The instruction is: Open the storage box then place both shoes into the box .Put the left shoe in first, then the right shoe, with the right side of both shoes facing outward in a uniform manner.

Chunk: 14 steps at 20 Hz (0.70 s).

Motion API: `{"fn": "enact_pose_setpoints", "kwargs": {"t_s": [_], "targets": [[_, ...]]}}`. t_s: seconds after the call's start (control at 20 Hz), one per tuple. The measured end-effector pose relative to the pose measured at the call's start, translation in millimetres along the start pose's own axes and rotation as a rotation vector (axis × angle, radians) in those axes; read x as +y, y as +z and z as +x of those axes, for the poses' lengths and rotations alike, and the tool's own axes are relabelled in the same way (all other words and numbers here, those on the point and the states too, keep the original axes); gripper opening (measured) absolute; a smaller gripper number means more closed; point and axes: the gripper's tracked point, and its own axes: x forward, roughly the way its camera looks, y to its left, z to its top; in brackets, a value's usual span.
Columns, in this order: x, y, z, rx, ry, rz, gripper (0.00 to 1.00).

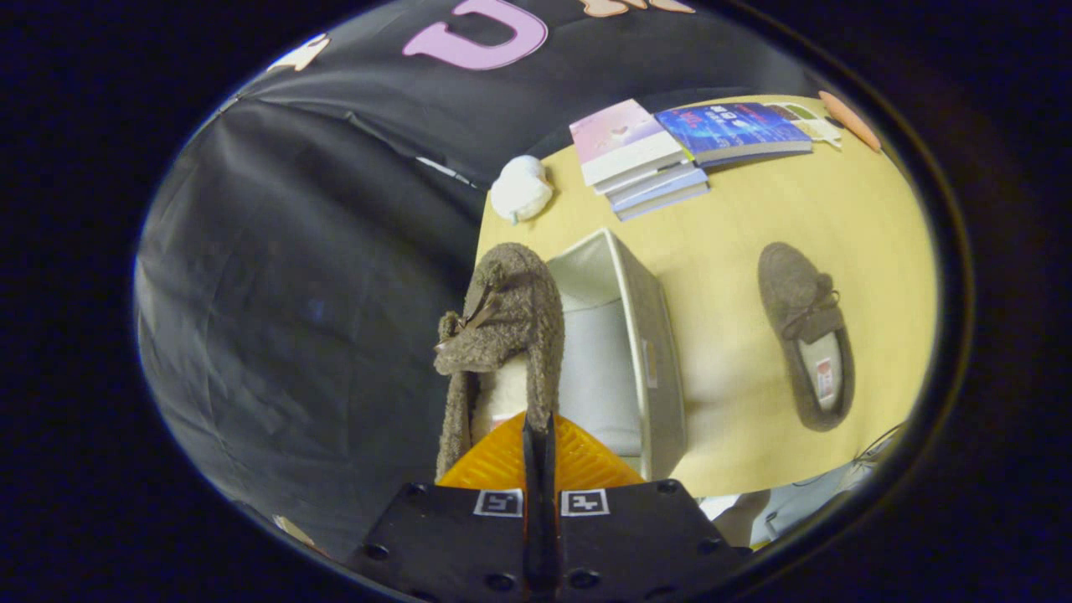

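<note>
The gripper [538, 435], low in the centre of the frame, has its 2 orange fingers [494, 461] pressed nearly together, pinching the side wall of a brown fuzzy shoe [502, 327] that hangs tilted just ahead of them. Right behind that shoe, mid-frame, the grey storage box [645, 352] stands open on the yellow table [754, 218]. The second shoe [806, 335] lies on the table at the right, well apart from the box. A white bundle [521, 188] and stacked books [670, 151] sit in the upper part.
</note>
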Motion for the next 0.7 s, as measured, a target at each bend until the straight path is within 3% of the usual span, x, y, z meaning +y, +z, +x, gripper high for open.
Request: {"fn": "enact_pose_setpoints", "kwargs": {"t_s": [0.4,0.7], "targets": [[7,-27,57,0.077,-0.052,0.029,0.03],[-5,-39,98,0.113,-0.151,0.014,0.03]]}}
